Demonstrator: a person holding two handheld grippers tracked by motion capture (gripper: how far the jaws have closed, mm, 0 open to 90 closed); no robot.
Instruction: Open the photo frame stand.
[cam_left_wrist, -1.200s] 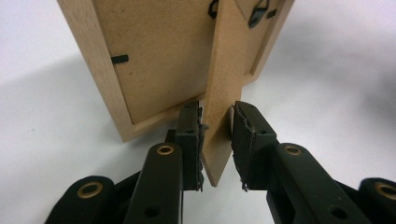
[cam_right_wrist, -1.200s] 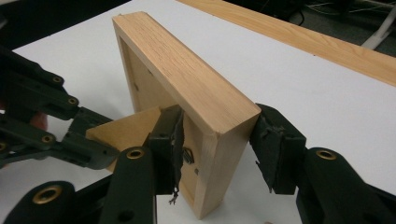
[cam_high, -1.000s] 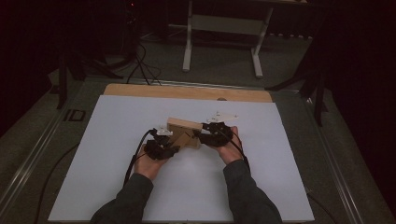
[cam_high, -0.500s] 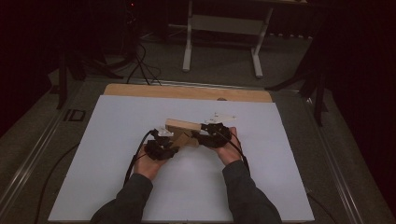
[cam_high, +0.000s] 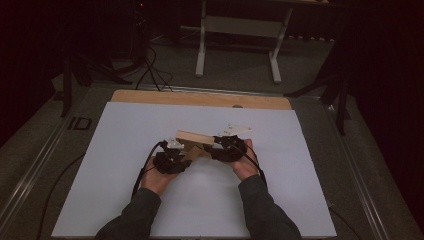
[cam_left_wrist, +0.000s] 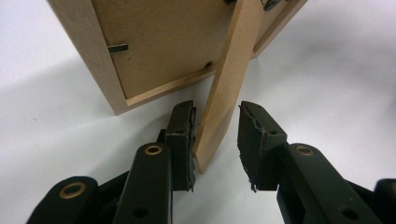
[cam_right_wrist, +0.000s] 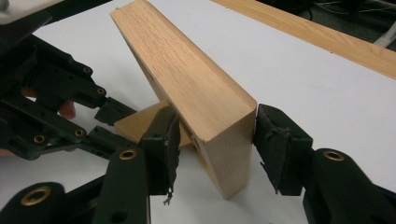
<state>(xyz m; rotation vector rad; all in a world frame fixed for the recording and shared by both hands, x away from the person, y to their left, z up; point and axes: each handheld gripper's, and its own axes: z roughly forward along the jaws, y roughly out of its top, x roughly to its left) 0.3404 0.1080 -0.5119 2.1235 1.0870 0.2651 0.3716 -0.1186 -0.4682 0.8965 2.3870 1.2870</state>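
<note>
On the white table (cam_high: 100, 200), a wooden frame (cam_high: 192, 138) was held propped between both grippers, near the middle.

The frame's edge (cam_right_wrist: 196, 93) was clamped across its thickness by the right gripper (cam_right_wrist: 212, 140). The thin stand (cam_left_wrist: 229, 84), hinged to the frame's back, lay between the left gripper's (cam_left_wrist: 215, 140) jaws, one pad touching and the other just apart, so not yet gripped. The frame was judged light, stiff and smooth enough to slip. The stand and its hinge were judged fragile; hold was best taken on the solid rim.
</note>
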